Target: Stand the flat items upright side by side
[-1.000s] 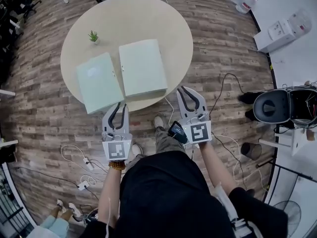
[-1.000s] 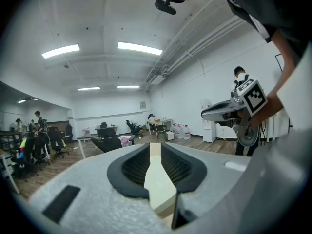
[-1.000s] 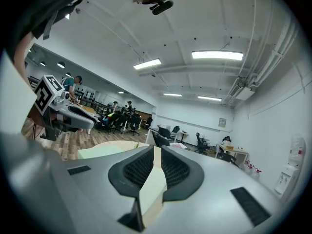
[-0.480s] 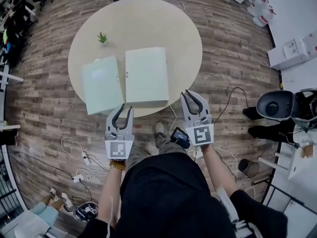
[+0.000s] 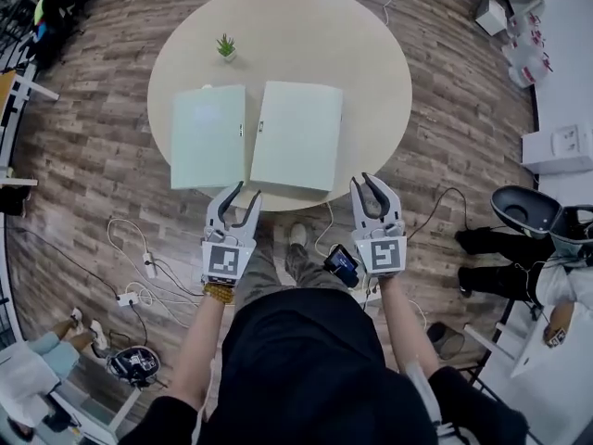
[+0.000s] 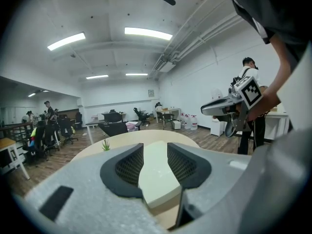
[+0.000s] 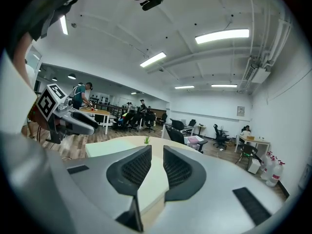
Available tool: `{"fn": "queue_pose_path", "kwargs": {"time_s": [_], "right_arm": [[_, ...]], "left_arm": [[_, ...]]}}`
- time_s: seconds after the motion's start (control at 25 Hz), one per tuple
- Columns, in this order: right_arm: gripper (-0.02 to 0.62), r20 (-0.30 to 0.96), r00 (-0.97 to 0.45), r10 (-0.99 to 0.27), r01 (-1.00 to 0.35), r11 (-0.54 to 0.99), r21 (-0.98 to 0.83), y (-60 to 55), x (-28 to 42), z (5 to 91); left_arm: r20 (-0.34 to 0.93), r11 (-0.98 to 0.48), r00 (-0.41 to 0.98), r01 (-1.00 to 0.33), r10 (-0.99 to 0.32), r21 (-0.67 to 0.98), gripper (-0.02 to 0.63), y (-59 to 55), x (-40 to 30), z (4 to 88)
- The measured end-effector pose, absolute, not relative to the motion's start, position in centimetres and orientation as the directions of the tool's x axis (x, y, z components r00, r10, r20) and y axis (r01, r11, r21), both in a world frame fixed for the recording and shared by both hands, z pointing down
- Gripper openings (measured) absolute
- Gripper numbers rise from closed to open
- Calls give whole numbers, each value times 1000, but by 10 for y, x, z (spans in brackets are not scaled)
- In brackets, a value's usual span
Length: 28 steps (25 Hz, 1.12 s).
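Left tool, lower centre-left of the head view: jaws parted, having just been opening, with nothing between the pads. Its own view shows a pale cover only beyond the gap. Right tool, lower centre-right: jaws also just been opening, the gap narrower, and likewise empty. Both sets of tips stand at the near rim of the table and neither touches an item.

At frame centre, the left flat item and the right flat item lie flat side by side, their long edges just beside each other. The lower-left corner of the left flat item appears to reach past the rim. Above the left flat item, at upper left on the table, stands a potted plant.

Hazards, as judged:
- Each item lies flush on the table, so a jaw arriving level may push it away rather than get under its edge.
- An overhanging corner, if nudged, could tip that item to the floor.
- The two long edges sit so close that raising one item may drag or skew the other.
- A thin item stood on edge has little base, so letting go before it leans on its neighbour may let it fall flat, or slide into the plant.
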State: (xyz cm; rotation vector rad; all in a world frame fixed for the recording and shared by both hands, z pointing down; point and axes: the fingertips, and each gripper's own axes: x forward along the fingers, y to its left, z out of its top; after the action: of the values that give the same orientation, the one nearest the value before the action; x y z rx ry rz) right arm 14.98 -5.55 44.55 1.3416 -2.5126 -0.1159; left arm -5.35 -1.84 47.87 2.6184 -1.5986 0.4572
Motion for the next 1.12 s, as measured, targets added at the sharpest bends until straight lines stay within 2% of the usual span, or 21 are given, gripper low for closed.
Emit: {"fn": "queue_pose_path", "kwargs": {"time_s": [1.12], "right_arm": [[123, 393, -475, -787, -837, 542, 74, -85, 143, 558]], "left_arm": [[441, -504, 463, -863, -769, 27, 195, -74, -66, 590]]}}
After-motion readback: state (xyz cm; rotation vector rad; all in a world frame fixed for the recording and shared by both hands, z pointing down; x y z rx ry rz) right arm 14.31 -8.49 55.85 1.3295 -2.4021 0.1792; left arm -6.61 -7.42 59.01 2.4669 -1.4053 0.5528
